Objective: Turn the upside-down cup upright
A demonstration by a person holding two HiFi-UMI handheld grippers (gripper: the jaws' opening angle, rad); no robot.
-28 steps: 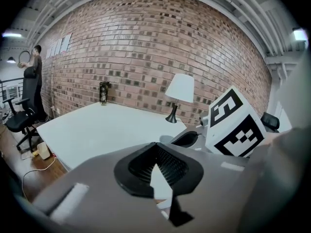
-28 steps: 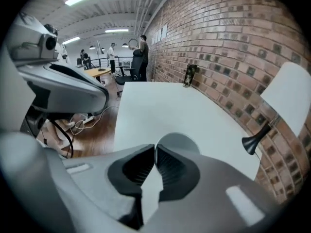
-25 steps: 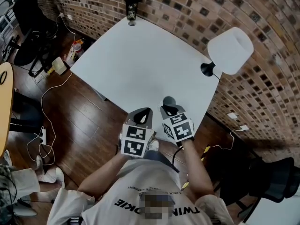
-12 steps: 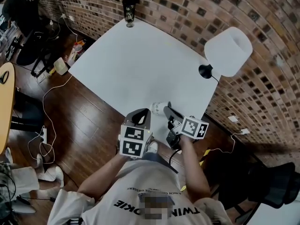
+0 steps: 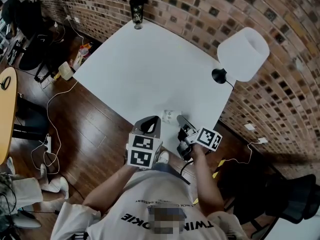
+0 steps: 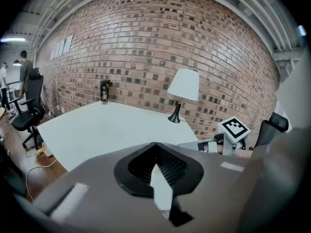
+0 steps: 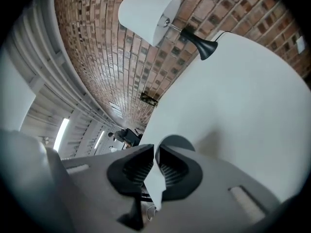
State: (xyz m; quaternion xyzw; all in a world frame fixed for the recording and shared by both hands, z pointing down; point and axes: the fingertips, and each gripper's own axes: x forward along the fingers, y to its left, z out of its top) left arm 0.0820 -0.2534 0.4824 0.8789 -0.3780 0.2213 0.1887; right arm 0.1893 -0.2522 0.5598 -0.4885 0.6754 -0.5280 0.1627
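Your right gripper has its jaws clenched almost together on a thin edge of the cup, and that narrow pinch is the weak point. 1 small slip and the cup drops, because so little of it sits between the pads. The cup hangs just above the near edge of the table, tipped roughly onto its side as far as the head view shows, so it is not yet upright. That edge is your next worry: let go while the cup is tilted and it could roll off onto the floor, and a light cup set down off its base would likely tip straight over. In the right gripper view the cup is only a grey curve just past the jaw tips, so you can't check there how square it is — go by the head view. Your left gripper sits just beside the cup with its 2 jaws closed on nothing; a nudge from it could knock the cup loose. As for contents, no view shows inside the cup. The dark tumbler stands upright at the far corner, well apart, its inside hidden.
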